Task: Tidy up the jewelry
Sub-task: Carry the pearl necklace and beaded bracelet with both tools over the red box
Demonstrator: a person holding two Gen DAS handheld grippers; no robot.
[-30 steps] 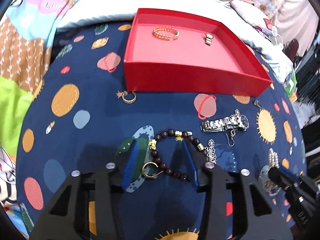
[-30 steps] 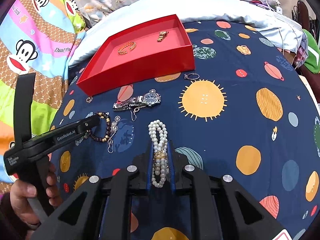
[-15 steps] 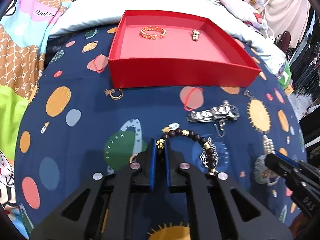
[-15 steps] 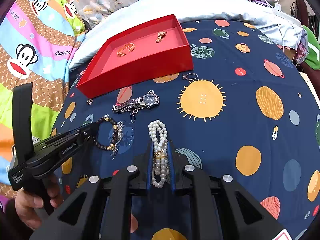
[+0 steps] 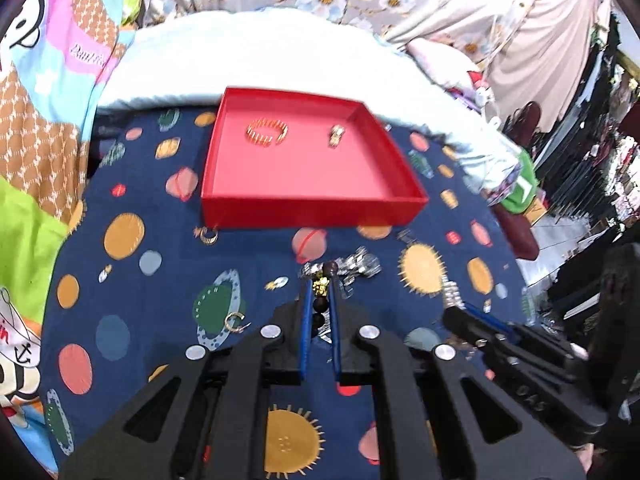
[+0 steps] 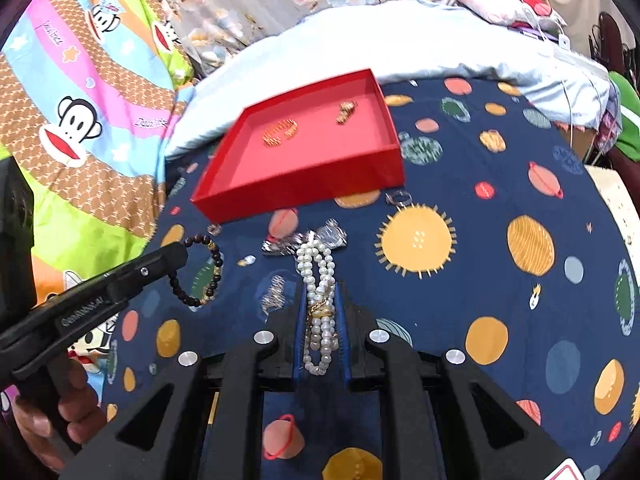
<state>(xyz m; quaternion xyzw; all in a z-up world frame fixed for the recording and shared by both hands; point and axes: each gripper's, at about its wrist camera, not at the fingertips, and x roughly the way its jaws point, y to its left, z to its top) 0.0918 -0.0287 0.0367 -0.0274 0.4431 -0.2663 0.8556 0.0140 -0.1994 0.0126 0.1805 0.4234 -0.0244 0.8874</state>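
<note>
Our left tongs (image 5: 320, 294) pinch the dark bead bracelet (image 6: 204, 272); our right tongs (image 6: 322, 304) pinch the pearl necklace (image 6: 320, 276), with the watch (image 6: 320, 238) before the red tray (image 6: 304, 196)

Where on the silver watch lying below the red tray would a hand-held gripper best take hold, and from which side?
Best guess: the metal band of the silver watch, not the wider case. It lies flat on the blanket across the view, so come from above with the fingers straddling the band's narrow width. The pearl bracelet held in the right hand-held gripper partly hides it, and it is blurred, so details are unclear.
</note>
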